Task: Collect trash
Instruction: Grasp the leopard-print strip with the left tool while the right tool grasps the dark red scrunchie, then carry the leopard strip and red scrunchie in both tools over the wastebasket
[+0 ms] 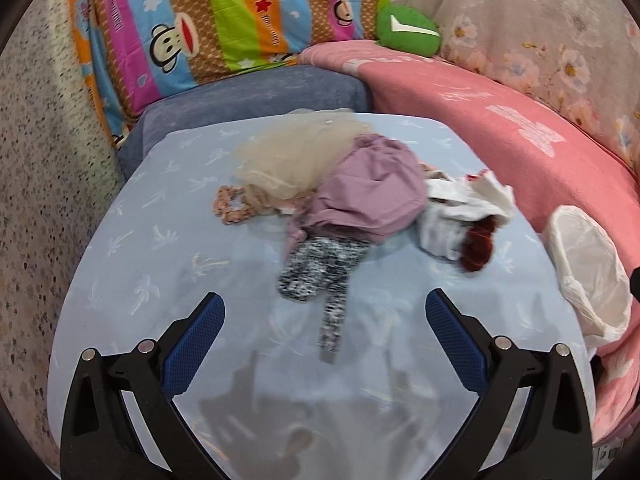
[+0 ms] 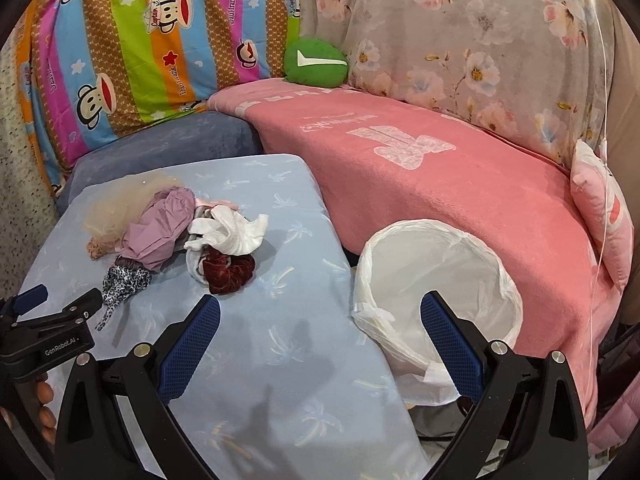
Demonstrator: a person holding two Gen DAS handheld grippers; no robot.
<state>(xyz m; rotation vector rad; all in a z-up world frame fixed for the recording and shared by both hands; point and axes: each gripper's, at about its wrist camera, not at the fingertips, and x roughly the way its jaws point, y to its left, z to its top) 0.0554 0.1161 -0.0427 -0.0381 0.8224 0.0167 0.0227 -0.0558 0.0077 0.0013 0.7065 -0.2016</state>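
Note:
A pile of cloth scraps lies on the light blue table (image 1: pixel 160 280): a purple cloth (image 1: pixel 368 188), beige tulle (image 1: pixel 292 156), a black-and-white patterned strip (image 1: pixel 320 272), a white rag (image 1: pixel 464 200), a dark red scrunchie (image 1: pixel 478 248) and a small floral scrunchie (image 1: pixel 230 206). My left gripper (image 1: pixel 325 334) is open and empty, just short of the patterned strip. My right gripper (image 2: pixel 320 332) is open and empty, between the table (image 2: pixel 280 340) and the white-lined bin (image 2: pixel 436 280). The pile shows at left in the right wrist view (image 2: pixel 160 232), with the red scrunchie (image 2: pixel 228 272) nearest.
A pink blanket (image 2: pixel 440 184) covers the sofa behind the table and bin. A green cushion (image 2: pixel 316 64), a striped monkey-print quilt (image 2: pixel 140 40) and a floral cover (image 2: pixel 480 40) lie at the back. A pink pillow (image 2: pixel 600 208) is at far right.

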